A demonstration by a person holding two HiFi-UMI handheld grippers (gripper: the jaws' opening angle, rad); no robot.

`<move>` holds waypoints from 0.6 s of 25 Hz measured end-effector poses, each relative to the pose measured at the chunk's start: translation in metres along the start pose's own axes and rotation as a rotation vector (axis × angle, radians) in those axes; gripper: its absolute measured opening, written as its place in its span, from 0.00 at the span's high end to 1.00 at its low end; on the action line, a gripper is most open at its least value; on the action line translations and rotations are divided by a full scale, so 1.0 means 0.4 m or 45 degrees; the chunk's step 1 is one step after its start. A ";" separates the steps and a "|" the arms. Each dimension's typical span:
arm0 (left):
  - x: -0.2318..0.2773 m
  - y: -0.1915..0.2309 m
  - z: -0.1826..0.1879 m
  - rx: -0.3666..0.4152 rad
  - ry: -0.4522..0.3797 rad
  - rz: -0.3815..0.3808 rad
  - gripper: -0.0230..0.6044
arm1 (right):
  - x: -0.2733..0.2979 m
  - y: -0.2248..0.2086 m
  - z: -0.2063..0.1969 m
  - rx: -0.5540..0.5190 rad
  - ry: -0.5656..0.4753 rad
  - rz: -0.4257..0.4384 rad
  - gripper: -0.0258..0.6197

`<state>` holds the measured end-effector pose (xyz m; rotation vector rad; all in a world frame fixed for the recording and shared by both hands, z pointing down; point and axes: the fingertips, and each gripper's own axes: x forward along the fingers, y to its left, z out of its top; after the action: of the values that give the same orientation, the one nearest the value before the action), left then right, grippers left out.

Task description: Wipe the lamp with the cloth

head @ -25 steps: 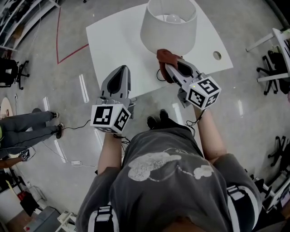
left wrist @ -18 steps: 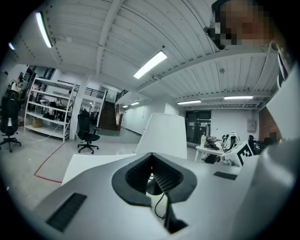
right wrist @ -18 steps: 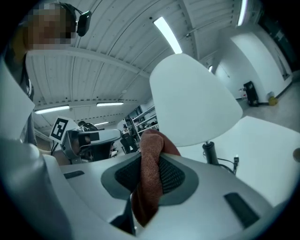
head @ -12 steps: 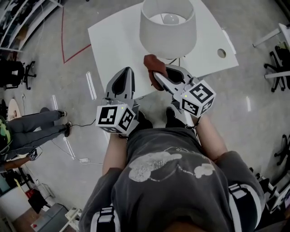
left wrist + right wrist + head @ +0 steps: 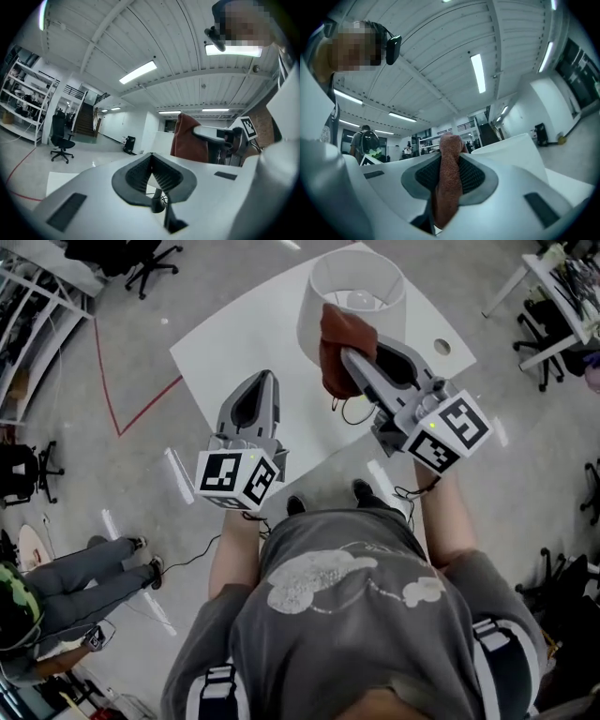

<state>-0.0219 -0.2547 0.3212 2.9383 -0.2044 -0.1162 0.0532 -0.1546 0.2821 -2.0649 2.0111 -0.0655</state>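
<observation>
A white-shaded lamp (image 5: 361, 287) stands on the white table (image 5: 244, 334); its bulb shows inside the shade. My right gripper (image 5: 349, 357) is shut on a rust-brown cloth (image 5: 339, 345), which is held up against the near side of the shade. In the right gripper view the cloth (image 5: 449, 183) is pinched between the pads, and the shade (image 5: 511, 147) rises just to the right. My left gripper (image 5: 265, 382) hovers over the table's near edge, left of the lamp, shut and holding nothing. From the left gripper view, the cloth (image 5: 190, 138) hangs from the right gripper (image 5: 213, 133).
A black cable (image 5: 352, 411) trails off the table below the lamp. The tabletop has a round hole (image 5: 442, 346) at the right. Office chairs (image 5: 539, 320) stand right and at the top. Red floor tape (image 5: 117, 399) runs at left, where another person (image 5: 70, 582) stands.
My right gripper has lifted the cloth from near the table's edge up onto the side of the lamp shade. The left gripper has kept its place beside it.
</observation>
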 end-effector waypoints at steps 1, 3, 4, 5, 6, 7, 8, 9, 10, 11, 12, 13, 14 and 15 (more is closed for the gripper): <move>0.003 0.010 0.010 -0.004 -0.011 -0.032 0.95 | 0.007 -0.009 0.007 -0.015 -0.009 -0.044 0.83; 0.002 0.024 0.024 -0.007 -0.020 -0.092 0.95 | 0.016 -0.028 0.007 -0.043 -0.014 -0.137 0.83; -0.002 0.030 0.028 -0.005 -0.019 -0.118 0.95 | 0.017 -0.038 0.003 -0.050 -0.016 -0.184 0.83; -0.008 0.036 0.030 -0.005 -0.015 -0.142 0.95 | 0.017 -0.046 -0.004 -0.049 -0.018 -0.228 0.83; -0.015 0.044 0.030 -0.009 -0.009 -0.162 0.95 | 0.016 -0.050 -0.015 -0.040 -0.016 -0.267 0.83; -0.025 0.053 0.027 -0.018 -0.001 -0.179 0.95 | 0.014 -0.051 -0.027 -0.024 -0.011 -0.301 0.83; -0.035 0.063 0.023 -0.030 0.008 -0.195 0.95 | 0.012 -0.049 -0.041 -0.010 -0.001 -0.333 0.83; -0.047 0.072 0.016 -0.044 0.018 -0.209 0.95 | 0.011 -0.044 -0.056 -0.004 0.015 -0.364 0.83; -0.059 0.082 0.008 -0.059 0.031 -0.221 0.95 | 0.010 -0.039 -0.073 -0.006 0.037 -0.393 0.83; -0.071 0.091 -0.001 -0.072 0.044 -0.230 0.95 | 0.010 -0.033 -0.093 -0.006 0.061 -0.417 0.83; -0.083 0.101 -0.011 -0.085 0.059 -0.235 0.95 | 0.011 -0.027 -0.114 -0.001 0.086 -0.438 0.83; -0.094 0.109 -0.021 -0.098 0.074 -0.238 0.95 | 0.012 -0.023 -0.137 0.009 0.109 -0.455 0.83; -0.103 0.117 -0.030 -0.111 0.088 -0.241 0.95 | 0.012 -0.020 -0.160 0.022 0.128 -0.469 0.83; -0.109 0.123 -0.040 -0.123 0.102 -0.243 0.95 | 0.011 -0.019 -0.182 0.035 0.146 -0.482 0.83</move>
<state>-0.0697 -0.2931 0.3492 2.8531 0.0911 -0.0343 0.0456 -0.1701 0.3534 -2.4447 1.6376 -0.2862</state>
